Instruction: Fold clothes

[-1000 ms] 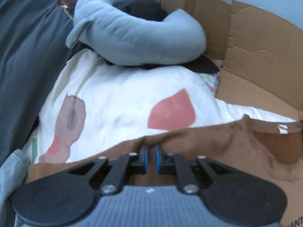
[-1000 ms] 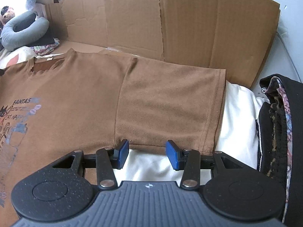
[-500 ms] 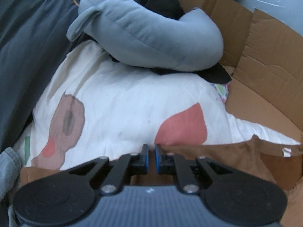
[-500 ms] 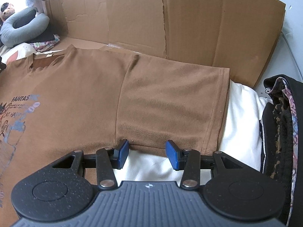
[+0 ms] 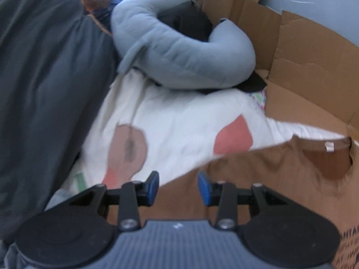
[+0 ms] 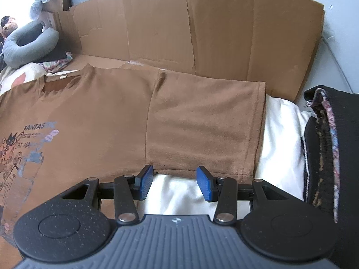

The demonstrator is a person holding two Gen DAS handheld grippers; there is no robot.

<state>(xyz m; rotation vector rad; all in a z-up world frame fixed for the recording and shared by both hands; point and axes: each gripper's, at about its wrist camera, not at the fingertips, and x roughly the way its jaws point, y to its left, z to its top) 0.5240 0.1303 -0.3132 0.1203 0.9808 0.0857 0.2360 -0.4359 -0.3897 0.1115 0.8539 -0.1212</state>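
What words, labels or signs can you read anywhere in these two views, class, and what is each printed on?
"FANTAS": top line of the print on the brown T-shirt, right wrist view; the word's end is too faded to read.
"AT HA": partly legible line below it; the rest is unclear.
"ANTA": the same print cut off at the edge of the left wrist view.
Smaller print lines: too small to read.
White neck tag: blurred, unreadable.

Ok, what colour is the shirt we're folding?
Brown, with a cat graphic and lettering on the front. The t-shirt shows best in the right wrist view.
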